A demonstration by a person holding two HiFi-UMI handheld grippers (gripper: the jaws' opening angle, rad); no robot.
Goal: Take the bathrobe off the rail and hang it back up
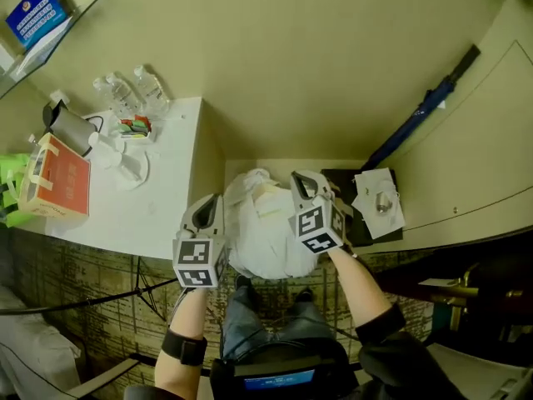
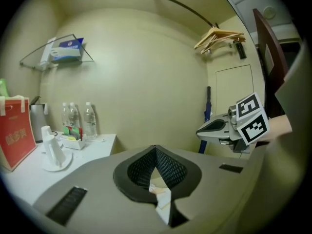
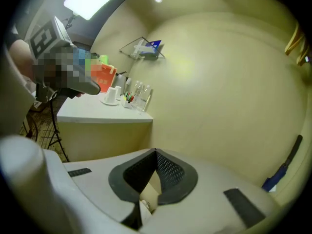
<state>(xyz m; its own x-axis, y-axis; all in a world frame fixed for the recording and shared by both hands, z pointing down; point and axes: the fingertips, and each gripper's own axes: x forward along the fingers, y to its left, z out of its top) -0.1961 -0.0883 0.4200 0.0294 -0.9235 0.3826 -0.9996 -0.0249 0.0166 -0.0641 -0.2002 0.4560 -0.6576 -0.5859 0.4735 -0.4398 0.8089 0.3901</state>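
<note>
Head view: L gripper [image 1: 207,207], R gripper [image 1: 304,183] part-cover bathrobe [image 1: 266,248]; hold unclear.

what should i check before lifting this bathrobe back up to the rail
1. Left gripper grip: ok, jaws shut with white cloth of the bathrobe pinched between them.
2. Right gripper grip: ok, jaws shut on pale cloth.
3. Space on the rail: ok, the wooden hangers bunch at its right end and the rest is bare.
4. Robe on a hanger: cannot tell, the robe hangs as a bundle between the grippers.
5. Clear of the table: ok, the bundle hangs beside its edge, not on it.
6. Clear of the umbrella: ok, it leans in the corner, apart from the robe.
</note>
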